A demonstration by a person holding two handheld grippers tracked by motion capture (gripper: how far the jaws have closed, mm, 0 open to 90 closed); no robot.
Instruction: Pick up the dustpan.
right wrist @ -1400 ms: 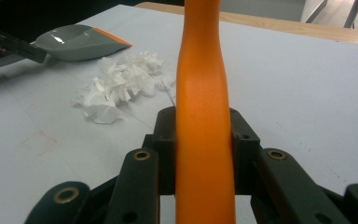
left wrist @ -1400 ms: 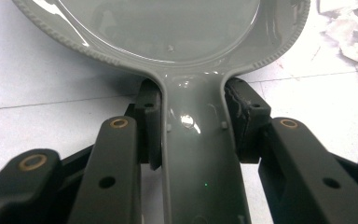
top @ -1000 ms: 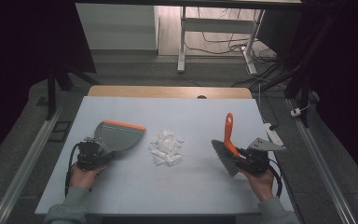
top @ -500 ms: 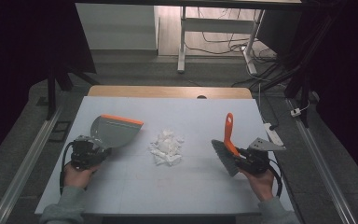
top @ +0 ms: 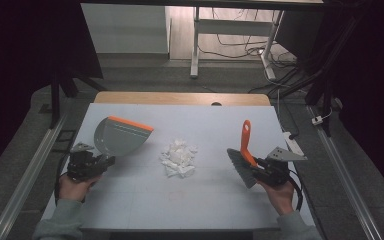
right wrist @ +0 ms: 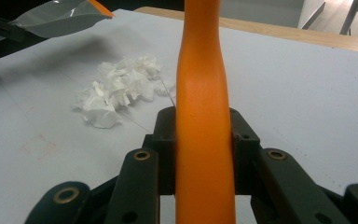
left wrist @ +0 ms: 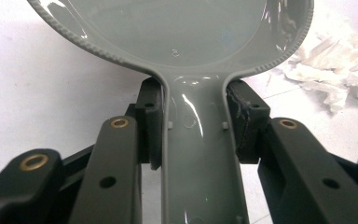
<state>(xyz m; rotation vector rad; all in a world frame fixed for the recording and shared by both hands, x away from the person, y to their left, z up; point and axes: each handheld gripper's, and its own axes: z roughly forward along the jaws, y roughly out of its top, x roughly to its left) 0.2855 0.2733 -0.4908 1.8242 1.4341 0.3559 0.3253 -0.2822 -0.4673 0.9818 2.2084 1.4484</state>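
L tool point(top: 102, 162) clamped on empty dustpan point(top: 121, 136); R tool point(top: 254, 169) clamped on brush point(top: 244, 152); paper scraps point(top: 179, 157) between.

On the table point(top: 145, 205), the dustpan point(top: 120, 136) lies left of the paper scraps point(top: 179, 158), the brush point(top: 244, 155) right of them, both well apart from the pile.

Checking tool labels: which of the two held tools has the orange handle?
The brush in the right gripper: its handle is all orange. The dustpan in the left gripper has a grey handle, orange only along its front edge.
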